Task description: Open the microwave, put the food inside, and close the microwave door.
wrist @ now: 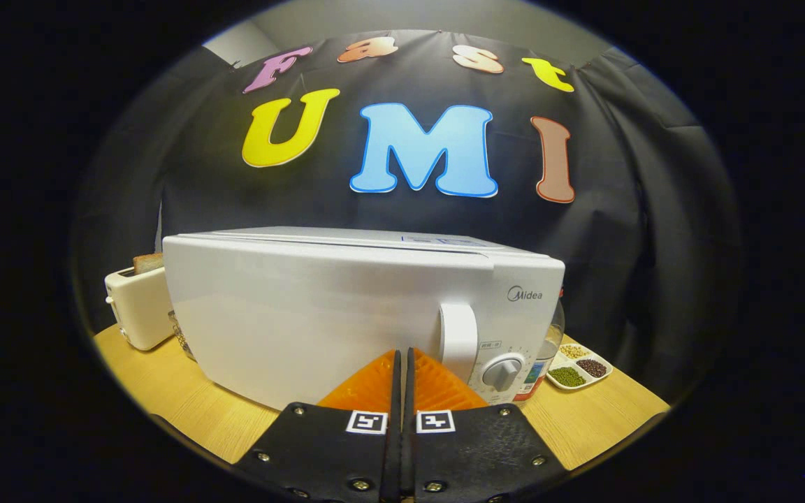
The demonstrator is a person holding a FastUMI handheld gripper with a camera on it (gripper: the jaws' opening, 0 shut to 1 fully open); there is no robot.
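A white microwave (318, 307) stands on the wooden table (165, 391) straight ahead, its door closed. Its vertical white handle (458, 342) sits at the door's right side, with a round knob (502, 372) below and to the right of it. My gripper (400, 356) is shut, the two fingers pressed together with nothing between them. The fingertips are close to the microwave's door, just left of the handle. No food item can be made out in front of the fingers.
A cream toaster (138, 307) with a slice of bread in it stands left of the microwave. Right of the microwave are a clear bottle (546, 349) and a white divided dish (579, 368) holding beans and grains. The table's front edge runs close under the gripper.
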